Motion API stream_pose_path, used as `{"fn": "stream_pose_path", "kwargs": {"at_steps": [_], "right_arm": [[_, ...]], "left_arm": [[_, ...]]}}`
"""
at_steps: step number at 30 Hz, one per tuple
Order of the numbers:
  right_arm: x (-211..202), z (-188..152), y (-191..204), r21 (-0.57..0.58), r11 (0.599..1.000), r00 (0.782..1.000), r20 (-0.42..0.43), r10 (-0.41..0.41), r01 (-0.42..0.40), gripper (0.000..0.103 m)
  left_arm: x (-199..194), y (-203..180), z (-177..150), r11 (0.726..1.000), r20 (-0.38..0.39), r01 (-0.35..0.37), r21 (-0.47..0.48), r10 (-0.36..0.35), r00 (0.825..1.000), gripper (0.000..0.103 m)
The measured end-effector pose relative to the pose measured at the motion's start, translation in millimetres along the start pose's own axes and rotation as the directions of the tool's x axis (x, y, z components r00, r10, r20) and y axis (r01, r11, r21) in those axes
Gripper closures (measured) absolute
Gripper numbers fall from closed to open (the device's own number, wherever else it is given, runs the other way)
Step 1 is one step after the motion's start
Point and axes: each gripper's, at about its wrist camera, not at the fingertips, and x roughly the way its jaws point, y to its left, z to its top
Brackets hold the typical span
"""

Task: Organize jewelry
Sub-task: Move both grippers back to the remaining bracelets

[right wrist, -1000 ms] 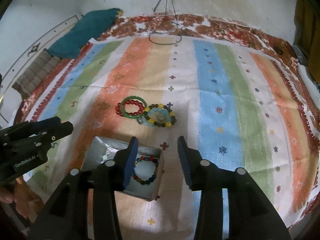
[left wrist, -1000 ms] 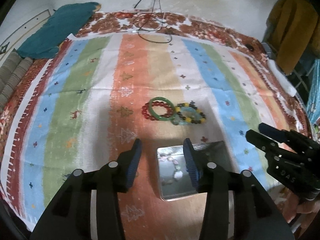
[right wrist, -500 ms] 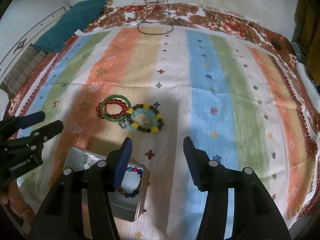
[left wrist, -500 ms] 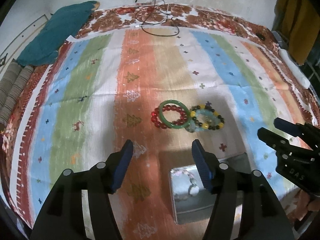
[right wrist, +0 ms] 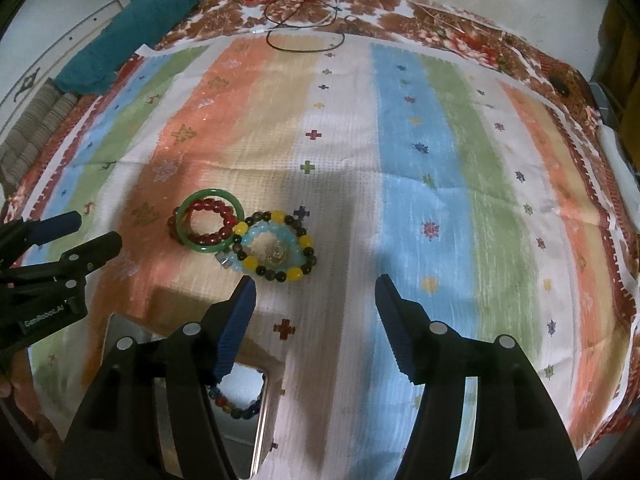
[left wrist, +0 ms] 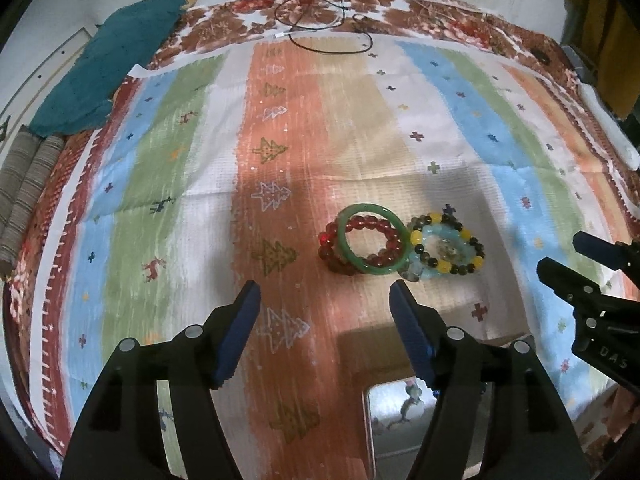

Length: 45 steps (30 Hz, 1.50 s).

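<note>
While bracelets (left wrist: 400,242) cluster, striped cloth (left wrist: 160,200) lies bare.

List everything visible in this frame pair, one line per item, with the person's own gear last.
Bangle: 1, green, mid-cloth, lying over the red bracelet.
Red bracelet: 1, dark red beads, under the bangle.
Yellow-and-dark bracelet: 1, right of the bangle, touching it.
Pale blue bracelet: 1, inside the yellow-and-dark one.
Tin: 1, silvery, near edge, holding a multicoloured bead bracelet.
Cloth: 1, striped.
Towel: 1, teal, far left corner.
Cables: dark, far edge.
Left gripper: open, empty.
Right gripper: open, empty.
</note>
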Motion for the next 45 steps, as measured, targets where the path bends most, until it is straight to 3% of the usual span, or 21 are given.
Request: {"fn": "stream_pose_path", "kwargs": {"at_steps": [29,35,39,45], "right_arm": [[64.4,31.6,-4.5,-0.001,1.0,0.993,-0.117,0.025,-0.025,0.039],[81.5,36.6,-6.9,-0.012,1.0,0.99,-0.142,0.011,-0.013,0.039],[91.2,39.2,-6.9,-0.022,1.0,0.988,-0.156,-0.007,0.003,0.045],[107.0,38.8,-7.9,-0.039,0.999,0.982,-0.185,-0.034,0.027,0.049]], "left_arm": [[70.5,-0.8,33.3,0.999,-0.09,0.015,0.03,-0.012,0.996,0.035],[86.0,-0.6,40.5,0.999,-0.109,0.025,0.026,-0.022,0.994,0.038],[94.0,-0.5,42.0,0.999,-0.125,0.029,0.024,-0.026,0.992,0.046],[101.8,-6.3,44.5,0.999,-0.137,0.033,0.041,-0.028,0.99,0.05]]}}
